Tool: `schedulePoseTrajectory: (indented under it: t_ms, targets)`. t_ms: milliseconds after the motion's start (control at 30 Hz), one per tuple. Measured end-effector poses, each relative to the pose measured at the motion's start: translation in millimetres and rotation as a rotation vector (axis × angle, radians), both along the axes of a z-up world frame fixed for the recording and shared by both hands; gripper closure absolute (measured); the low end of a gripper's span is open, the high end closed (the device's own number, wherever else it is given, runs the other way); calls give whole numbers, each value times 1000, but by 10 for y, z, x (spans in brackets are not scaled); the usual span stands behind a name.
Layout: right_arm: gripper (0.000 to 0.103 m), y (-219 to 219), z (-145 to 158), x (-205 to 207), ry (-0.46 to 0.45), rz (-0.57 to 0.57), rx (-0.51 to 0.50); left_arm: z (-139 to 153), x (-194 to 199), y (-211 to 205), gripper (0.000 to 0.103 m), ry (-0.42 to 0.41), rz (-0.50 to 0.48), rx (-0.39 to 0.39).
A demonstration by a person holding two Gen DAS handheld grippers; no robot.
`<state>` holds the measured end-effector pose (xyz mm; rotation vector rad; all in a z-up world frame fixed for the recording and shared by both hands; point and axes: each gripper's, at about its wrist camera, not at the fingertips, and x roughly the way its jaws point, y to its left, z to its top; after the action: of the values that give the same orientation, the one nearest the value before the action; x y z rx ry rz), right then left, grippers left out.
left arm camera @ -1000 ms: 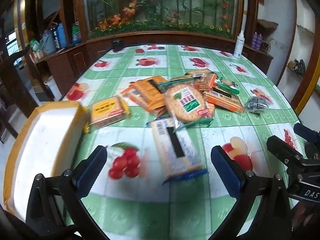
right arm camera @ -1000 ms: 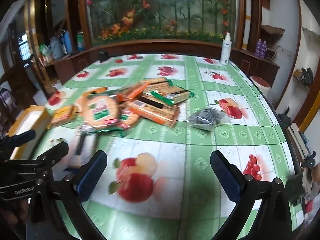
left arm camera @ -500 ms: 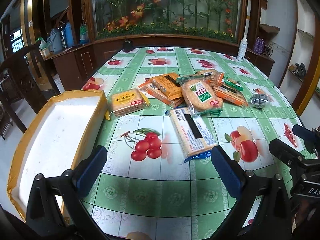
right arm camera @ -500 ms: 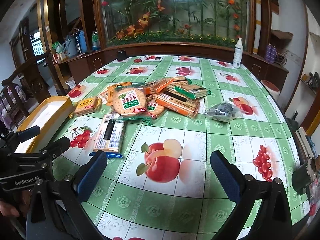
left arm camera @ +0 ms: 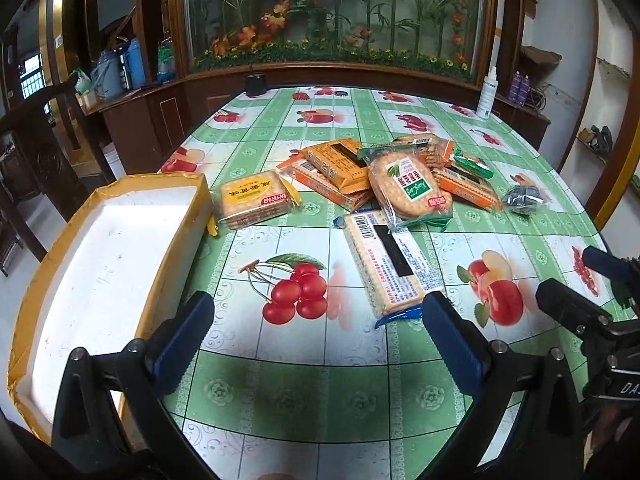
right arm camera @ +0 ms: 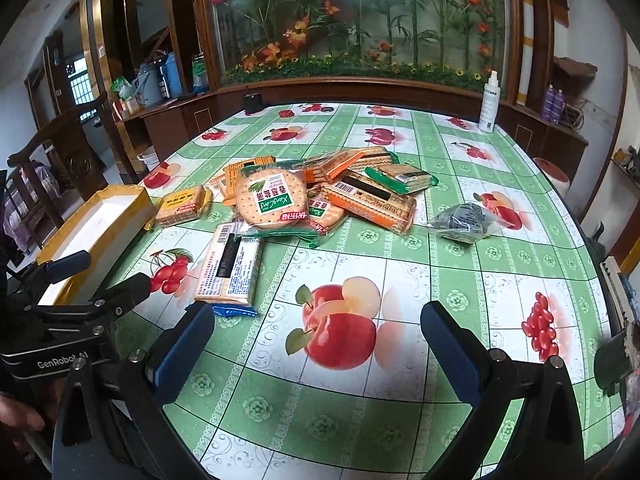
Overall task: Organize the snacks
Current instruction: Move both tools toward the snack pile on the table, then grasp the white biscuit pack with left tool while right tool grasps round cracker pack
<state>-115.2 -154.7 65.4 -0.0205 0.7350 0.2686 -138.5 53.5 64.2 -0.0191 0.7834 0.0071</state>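
While both tools hang above the near edge of the table (left arm camera: 280,396), the left tool (left arm camera: 316,336) and the right tool (right arm camera: 316,340) are spread wide — holding nothing. A pile of snack packs (left arm camera: 400,176) sits mid-table. A long cracker pack (left arm camera: 386,264) lies nearer, and the white box (left arm camera: 100,264) waits at the left edge.

Black-framed tongs (left arm camera: 316,330) with ribbed blue pads (left arm camera: 450,338), silver screws, white "GenRobot.AI" lettering.

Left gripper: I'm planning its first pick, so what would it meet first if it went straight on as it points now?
Probably the bare tablecloth near the printed cherries; the left gripper is open, and the long cracker pack lies right of that line. Depth is uncertain.
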Motion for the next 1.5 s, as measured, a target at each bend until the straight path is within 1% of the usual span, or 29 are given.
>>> schedulePoseTrajectory:
  t_ms: [67, 333, 1033, 1267, 1500]
  targets:
    - [0, 1, 4, 11, 0, 1, -6, -26, 18, -7, 0, 3, 1, 7]
    - [0, -13, -65, 56, 16, 0, -28, -118, 97, 27, 0, 28, 14, -19]
    - [0, -112, -155, 133, 41, -13, -14, -190, 246, -6, 0, 57, 23, -27]
    - [0, -199, -162, 143, 45, -35, -17, -224, 403, -138, 0, 108, 2, -88]
    - [0, -325, -182, 154, 59, -59, -10, -278, 639, -408, 0, 146, -18, -78]
